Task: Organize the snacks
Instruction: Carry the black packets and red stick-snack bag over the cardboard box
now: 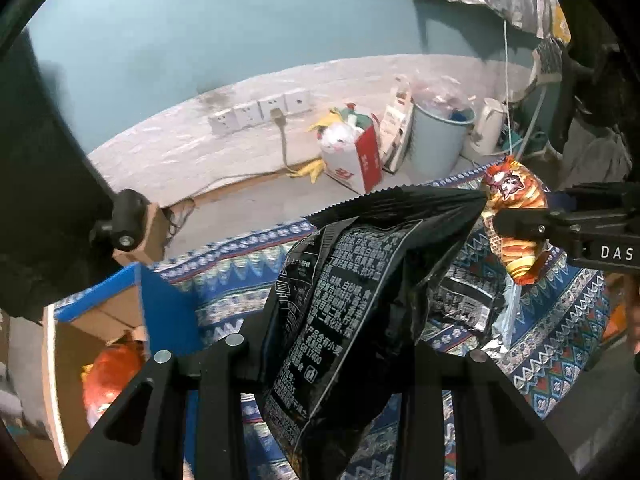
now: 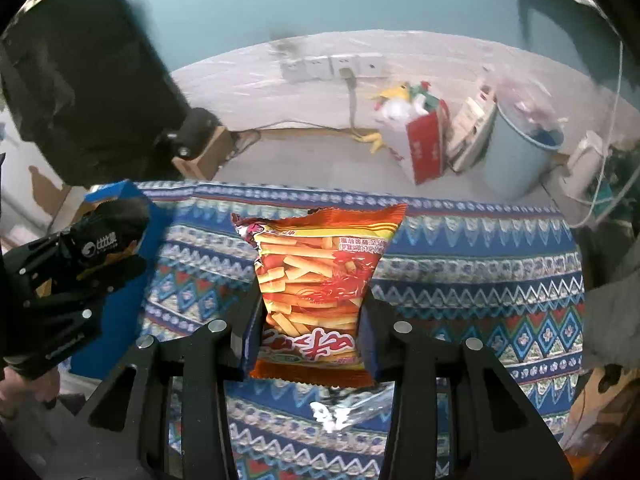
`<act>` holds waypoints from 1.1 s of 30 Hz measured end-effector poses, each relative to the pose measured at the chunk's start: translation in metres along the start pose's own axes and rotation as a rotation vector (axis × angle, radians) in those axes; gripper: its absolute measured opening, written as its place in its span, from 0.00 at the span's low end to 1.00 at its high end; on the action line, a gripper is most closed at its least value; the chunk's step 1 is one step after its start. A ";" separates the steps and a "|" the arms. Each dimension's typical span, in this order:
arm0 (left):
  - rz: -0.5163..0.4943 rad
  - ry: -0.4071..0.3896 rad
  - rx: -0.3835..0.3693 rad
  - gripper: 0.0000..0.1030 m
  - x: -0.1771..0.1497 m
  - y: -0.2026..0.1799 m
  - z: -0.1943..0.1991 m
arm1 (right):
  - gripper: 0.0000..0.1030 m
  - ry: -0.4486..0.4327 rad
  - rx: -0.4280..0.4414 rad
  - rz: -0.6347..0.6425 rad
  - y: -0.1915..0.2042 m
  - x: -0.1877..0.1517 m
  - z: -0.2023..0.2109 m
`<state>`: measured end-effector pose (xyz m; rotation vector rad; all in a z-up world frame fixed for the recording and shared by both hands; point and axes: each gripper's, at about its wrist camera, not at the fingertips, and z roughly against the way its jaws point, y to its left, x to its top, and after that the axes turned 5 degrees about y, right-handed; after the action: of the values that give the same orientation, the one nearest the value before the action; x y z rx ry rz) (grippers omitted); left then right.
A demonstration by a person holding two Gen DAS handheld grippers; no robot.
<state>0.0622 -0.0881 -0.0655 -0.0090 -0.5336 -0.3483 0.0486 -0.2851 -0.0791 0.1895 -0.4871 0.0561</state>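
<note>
Both grippers carry snack packets above the patterned cloth (image 2: 460, 240).
Left gripper (image 1: 332, 364) pinches the black packet (image 1: 360, 288); right gripper (image 2: 310, 344) clamps the orange packet (image 2: 316, 280). Both look light, crinkly and slippery, best held at the sealed edge.

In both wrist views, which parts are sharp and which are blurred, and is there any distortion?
Left wrist view: the black snack bag in the left tongs is sharp, its print readable; the sockets and floor clutter are smeared; the wall line bows from the fisheye lens. Right wrist view: the orange snack bag in the right tongs is sharp; the background is blurred and curved.
</note>
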 end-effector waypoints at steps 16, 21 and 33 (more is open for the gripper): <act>0.154 -0.027 0.018 0.35 -0.036 0.070 0.047 | 0.38 -0.034 0.087 0.143 0.092 0.016 0.018; 0.184 -0.045 0.050 0.35 -0.047 0.090 0.059 | 0.38 -0.025 0.109 0.187 0.121 0.021 0.009; 0.318 -0.046 0.087 0.35 -0.081 0.152 0.073 | 0.38 0.005 0.163 0.284 0.192 0.034 -0.019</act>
<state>0.0104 0.0882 -0.0305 -0.0179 -0.5819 -0.0143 0.0684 -0.0927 -0.0478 0.2782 -0.5019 0.3747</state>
